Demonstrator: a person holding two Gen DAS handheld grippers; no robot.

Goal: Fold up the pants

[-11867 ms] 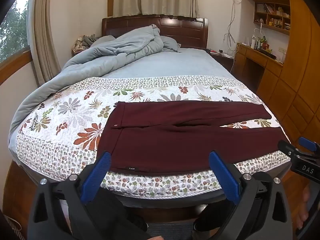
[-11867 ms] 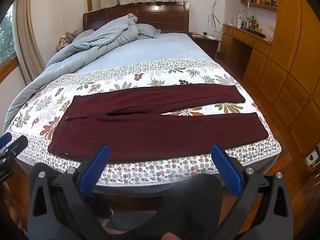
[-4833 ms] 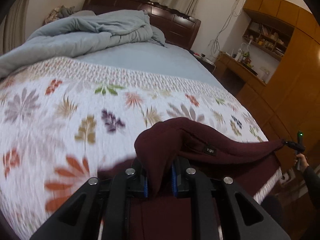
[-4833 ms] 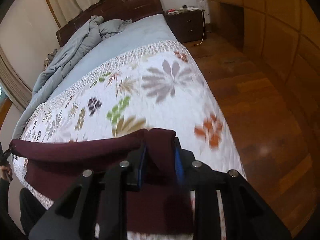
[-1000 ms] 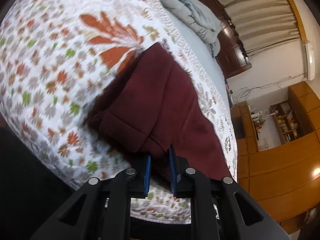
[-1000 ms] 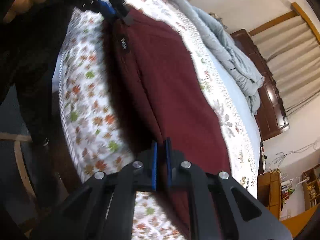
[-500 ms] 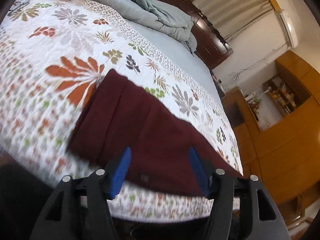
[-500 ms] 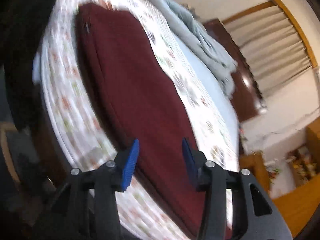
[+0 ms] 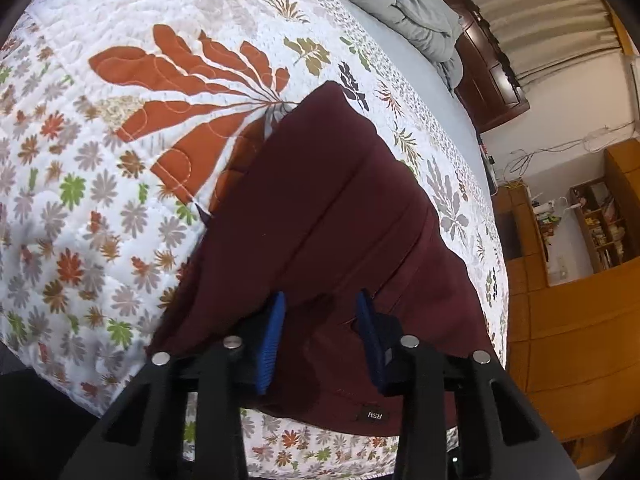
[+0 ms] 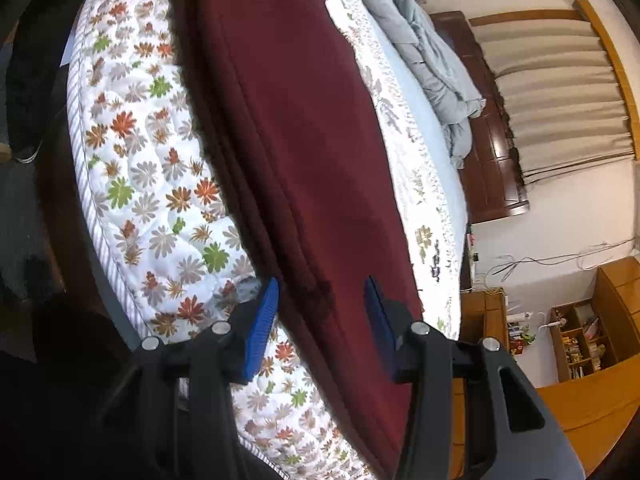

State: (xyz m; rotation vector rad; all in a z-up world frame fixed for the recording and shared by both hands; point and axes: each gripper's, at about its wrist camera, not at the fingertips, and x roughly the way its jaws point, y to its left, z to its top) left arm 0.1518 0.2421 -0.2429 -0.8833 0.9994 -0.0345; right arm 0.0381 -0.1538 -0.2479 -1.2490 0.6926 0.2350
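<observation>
Quilted bedspread (image 9: 120, 160) is carrying the maroon pants (image 9: 340, 208), lying folded lengthwise along its near edge. I'm narrowing my left hand-held gripper (image 9: 320, 320) and right hand-held gripper (image 10: 320, 312) over the cloth, neither pinching yet. Catching only the top layer could be pulling the fold apart.

Maroon pants (image 9: 340, 208), floral white quilt (image 9: 120, 120)

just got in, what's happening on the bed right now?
A person with a handheld gripper in each hand is folding maroon pants on a floral quilt. The pants lie lengthwise near the bed's edge, one leg over the other. The left gripper sits over the waistband end and the right gripper over the cloth further along. Both sets of jaws have just been closing, with cloth between them, but the pads are not yet pressing on it.
</observation>
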